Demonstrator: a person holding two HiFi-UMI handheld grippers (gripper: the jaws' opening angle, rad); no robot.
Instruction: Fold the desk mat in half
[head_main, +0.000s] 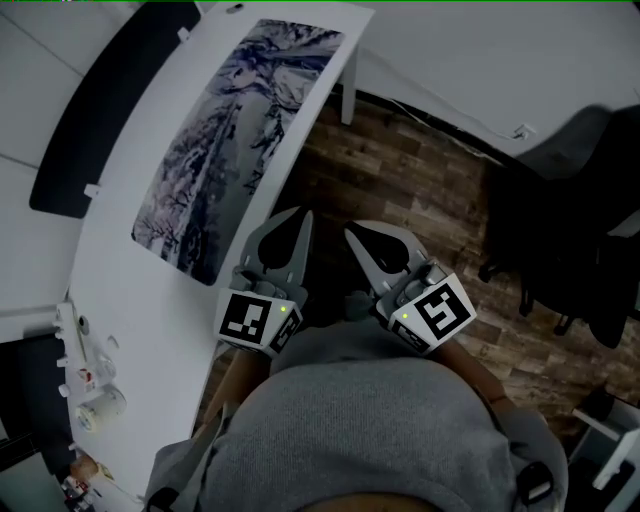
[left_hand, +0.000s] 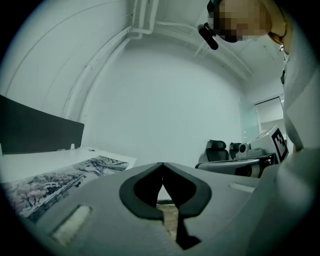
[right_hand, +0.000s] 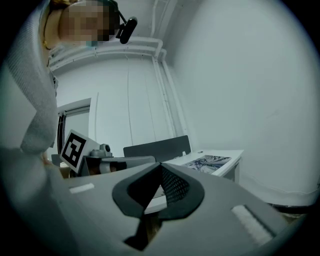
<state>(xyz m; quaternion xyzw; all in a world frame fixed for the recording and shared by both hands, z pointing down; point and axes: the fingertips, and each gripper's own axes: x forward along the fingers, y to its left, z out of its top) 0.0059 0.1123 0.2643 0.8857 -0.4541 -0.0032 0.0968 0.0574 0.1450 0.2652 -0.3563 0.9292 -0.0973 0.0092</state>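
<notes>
Closest in, my left fingers (head_main: 285, 245) and right fingers (head_main: 385, 250) sit side by side just in front of my chest. Both pairs are pressed tip to tip with nothing between them; through the gap behind the tips, each gripper view shows only room. Neither pair is over the surface (head_main: 130, 290). They point level, out over the wooden floor (head_main: 420, 180) just off its near long edge.

The desk mat (head_main: 235, 140) lies flat and unfolded on that surface, to the left of both pairs and ahead of them, and nothing touches it. It is a long printed strip whose long axis runs away from me along the surface, so its near short end comes first, just left of my left fingers (the right pair is a little further off, on the floor side). The far short end is well apart, close to the surface's far corner. In the left gripper view the mat (left_hand: 55, 187) stretches off to the left, which agrees with this.

As I judge it, the fold has not begun. The next move turns on swinging left over the surface's edge and spreading the fingers — left pair to the near end's closer corner, right pair following — before anything can be lifted toward the far end.
</notes>
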